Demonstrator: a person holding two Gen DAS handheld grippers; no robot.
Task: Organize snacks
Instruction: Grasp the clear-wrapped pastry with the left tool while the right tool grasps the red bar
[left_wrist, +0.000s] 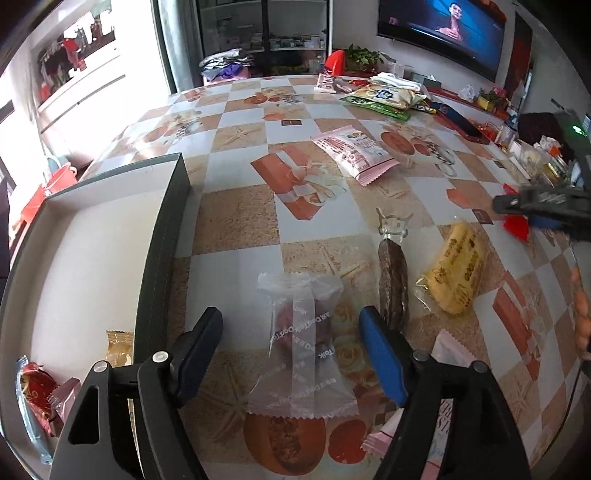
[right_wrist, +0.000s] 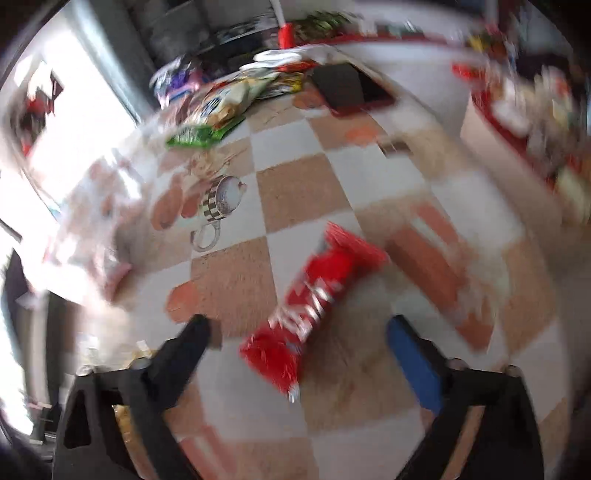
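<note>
My left gripper (left_wrist: 291, 325) is open, its jaws on either side of a translucent white snack packet (left_wrist: 301, 350) lying on the patterned table. Left of it stands an open white box with dark walls (left_wrist: 168, 236) holding a red-wrapped sweet (left_wrist: 35, 391) and a gold packet (left_wrist: 119, 347). A dark brown snack bar (left_wrist: 393, 284) and a yellow packet (left_wrist: 454, 269) lie to the right. My right gripper (right_wrist: 299, 325) is open above a red snack packet (right_wrist: 314, 306); that view is motion-blurred. It also shows at the left wrist view's right edge (left_wrist: 535, 205).
A pink packet (left_wrist: 354, 151) lies mid-table. A pile of snack bags (left_wrist: 384, 96) sits at the far side, also in the right wrist view (right_wrist: 221, 107). A dark flat box (right_wrist: 351, 88) lies beyond. Cluttered shelf items (left_wrist: 535, 155) line the right.
</note>
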